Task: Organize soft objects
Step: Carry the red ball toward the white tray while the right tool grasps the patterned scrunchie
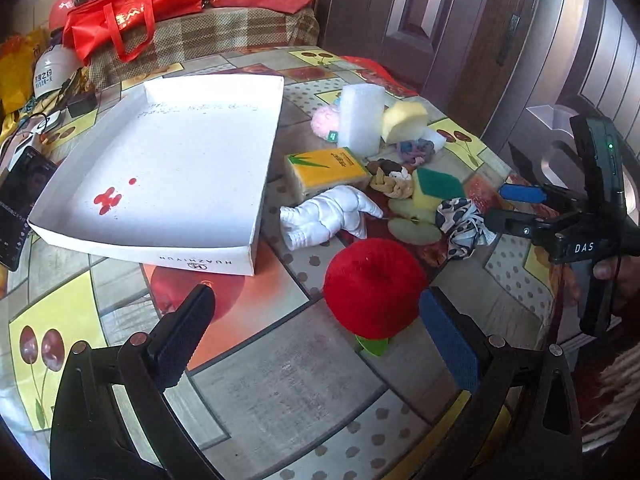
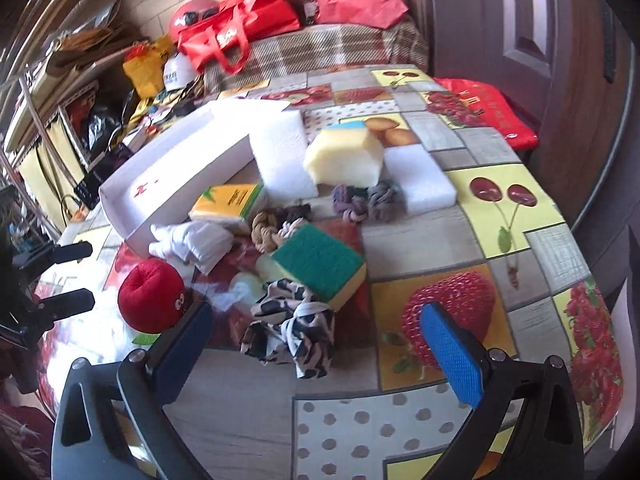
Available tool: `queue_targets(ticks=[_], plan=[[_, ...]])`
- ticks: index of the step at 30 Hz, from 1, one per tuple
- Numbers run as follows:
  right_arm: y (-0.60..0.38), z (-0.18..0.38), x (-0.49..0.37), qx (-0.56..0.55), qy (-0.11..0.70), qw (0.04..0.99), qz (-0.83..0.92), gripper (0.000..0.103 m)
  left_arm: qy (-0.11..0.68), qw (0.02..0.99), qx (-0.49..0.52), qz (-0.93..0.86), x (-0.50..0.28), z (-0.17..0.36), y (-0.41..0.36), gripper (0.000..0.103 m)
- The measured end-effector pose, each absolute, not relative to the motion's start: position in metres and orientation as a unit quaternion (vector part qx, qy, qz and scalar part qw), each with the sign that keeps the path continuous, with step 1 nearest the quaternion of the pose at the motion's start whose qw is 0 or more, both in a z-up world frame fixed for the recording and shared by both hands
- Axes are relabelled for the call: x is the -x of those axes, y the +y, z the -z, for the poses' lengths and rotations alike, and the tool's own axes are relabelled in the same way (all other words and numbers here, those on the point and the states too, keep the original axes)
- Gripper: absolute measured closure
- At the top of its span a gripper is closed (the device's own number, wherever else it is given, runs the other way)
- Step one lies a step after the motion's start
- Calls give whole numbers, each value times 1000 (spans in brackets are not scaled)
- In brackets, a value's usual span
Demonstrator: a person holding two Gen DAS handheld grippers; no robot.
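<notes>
I have both grippers released: my left gripper (image 1: 316,332) faces the red plush apple (image 1: 374,288), my right gripper (image 2: 316,340) the zebra-print scrunchie (image 2: 290,326). Nothing lies in the white box lid (image 1: 140,240) on the surface yet. Next, I'd close on the scrunchie.

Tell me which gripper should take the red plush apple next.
Left. The left gripper is open with the red plush apple just ahead, near its blue finger. The right gripper faces the zebra-print scrunchie instead.
</notes>
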State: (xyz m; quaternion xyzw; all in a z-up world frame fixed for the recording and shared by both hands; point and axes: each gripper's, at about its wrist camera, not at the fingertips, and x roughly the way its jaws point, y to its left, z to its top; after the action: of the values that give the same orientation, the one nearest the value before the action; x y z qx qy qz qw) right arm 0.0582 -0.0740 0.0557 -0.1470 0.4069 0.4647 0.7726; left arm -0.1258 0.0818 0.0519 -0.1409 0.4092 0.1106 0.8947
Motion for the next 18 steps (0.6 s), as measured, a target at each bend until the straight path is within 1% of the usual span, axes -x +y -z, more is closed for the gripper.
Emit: queue_targets(ticks=[7,14,16,17,18], plan=[[-53,-41,-51,184,404,770,-458,2,447,878,133,-104,89,-36,71,0],[-41,-35,-49,201,396,767,-462,2,460,875,95,-116,74,-33,59,0],[-40,-33,-49,208,397,766,-460,15,462,874,99,-114,72,-31,59,0],[-39,-32,-48,211,398,766,-459,19,464,873,102,-113,71,-30,59,0],[-38,-31,-50,211,399,766,-458,27,465,872,105,-111,70,-28,59,0]])
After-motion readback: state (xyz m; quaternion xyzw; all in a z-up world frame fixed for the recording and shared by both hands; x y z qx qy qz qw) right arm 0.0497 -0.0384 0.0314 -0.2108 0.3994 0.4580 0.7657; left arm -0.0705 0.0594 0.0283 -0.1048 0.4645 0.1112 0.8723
